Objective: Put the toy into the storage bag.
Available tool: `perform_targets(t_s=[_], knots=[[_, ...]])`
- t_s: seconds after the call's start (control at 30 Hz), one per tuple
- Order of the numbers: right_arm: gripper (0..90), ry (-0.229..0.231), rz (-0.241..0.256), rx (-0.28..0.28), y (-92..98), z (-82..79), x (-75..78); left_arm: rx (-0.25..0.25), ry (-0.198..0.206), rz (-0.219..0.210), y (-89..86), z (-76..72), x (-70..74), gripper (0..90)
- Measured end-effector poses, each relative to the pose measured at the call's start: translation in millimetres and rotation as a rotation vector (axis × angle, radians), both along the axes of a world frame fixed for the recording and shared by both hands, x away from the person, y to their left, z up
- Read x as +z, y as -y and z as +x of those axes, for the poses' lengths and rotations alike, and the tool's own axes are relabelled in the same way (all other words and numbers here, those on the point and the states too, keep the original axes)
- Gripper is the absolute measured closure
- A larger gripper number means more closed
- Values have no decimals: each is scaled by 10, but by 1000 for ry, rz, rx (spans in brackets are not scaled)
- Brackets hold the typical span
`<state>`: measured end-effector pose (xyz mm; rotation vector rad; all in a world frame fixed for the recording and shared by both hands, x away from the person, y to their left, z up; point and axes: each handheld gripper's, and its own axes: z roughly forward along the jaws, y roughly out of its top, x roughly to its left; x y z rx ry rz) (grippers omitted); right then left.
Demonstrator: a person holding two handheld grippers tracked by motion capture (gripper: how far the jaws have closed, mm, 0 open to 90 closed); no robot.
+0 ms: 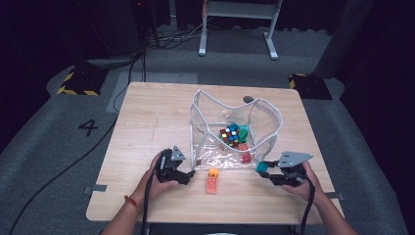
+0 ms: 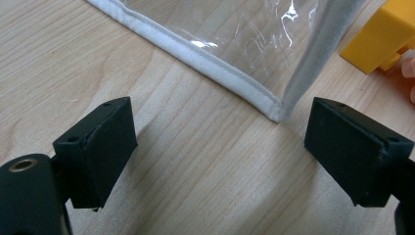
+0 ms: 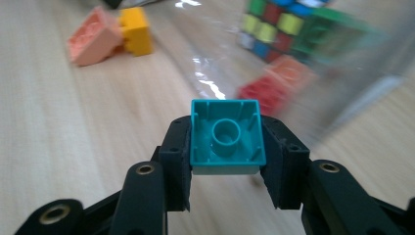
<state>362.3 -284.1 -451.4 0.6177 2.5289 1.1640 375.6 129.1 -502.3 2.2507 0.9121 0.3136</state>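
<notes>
Wood-grain table (image 1: 147, 127) carries all the work; dark carpet and cables lie beyond it.

Nearest to me, my right gripper (image 1: 268, 171) is closed on a teal brick (image 3: 228, 137), hollow underside facing the gripper camera, one jaw on each side wall. In the high view the brick (image 1: 263, 167) sits at the jaw tips, just off the near right corner of the clear pouch (image 1: 198, 122).

My left gripper (image 2: 218, 147) is wide open and holds nothing. The pouch's white-edged near left corner (image 2: 274, 110) stands between the jaws, slightly toward the right one.

Between the grippers, an orange and pink brick pair (image 1: 212, 180) lies on the table just outside the pouch's near wall, long axis running toward me.

Inside the pouch: a red brick (image 1: 245, 157), then a puzzle cube (image 1: 230, 134) with a green brick (image 1: 242, 132) beside it.

Governing relation: the pouch mouth lies ahead of, left of, and above the teal brick. I judge that the right hand must lift the brick over the near wall, and the left gripper is placed to pinch the corner and steady it.
</notes>
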Motion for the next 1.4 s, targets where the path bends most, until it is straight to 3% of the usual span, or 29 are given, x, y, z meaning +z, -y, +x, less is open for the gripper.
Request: perform_targets(t_s=[0.13,0.27,0.57,0.63,0.73,1.03,1.23,1.4], knots=[[593,16,21,-69,262,104,61,0,0,0,0,0,0,120],[593,4,43,-141,460,239,144,0,0,0,0,0,0,120],[593,60,45,-236,650,494,504,0,-1,0,0,0,0,120],[594,66,58,-245,680,565,578,0,0,0,0,0,0,120],[593,83,34,-268,699,664,680,0,0,0,0,0,0,120],[594,96,120,-286,758,871,1090,0,0,0,0,0,0,120],[594,141,95,-284,664,949,1339,-1,-1,-2,1,0,-1,120],[594,156,105,-275,598,1025,1454,-1,-2,0,-1,1,1,120]])
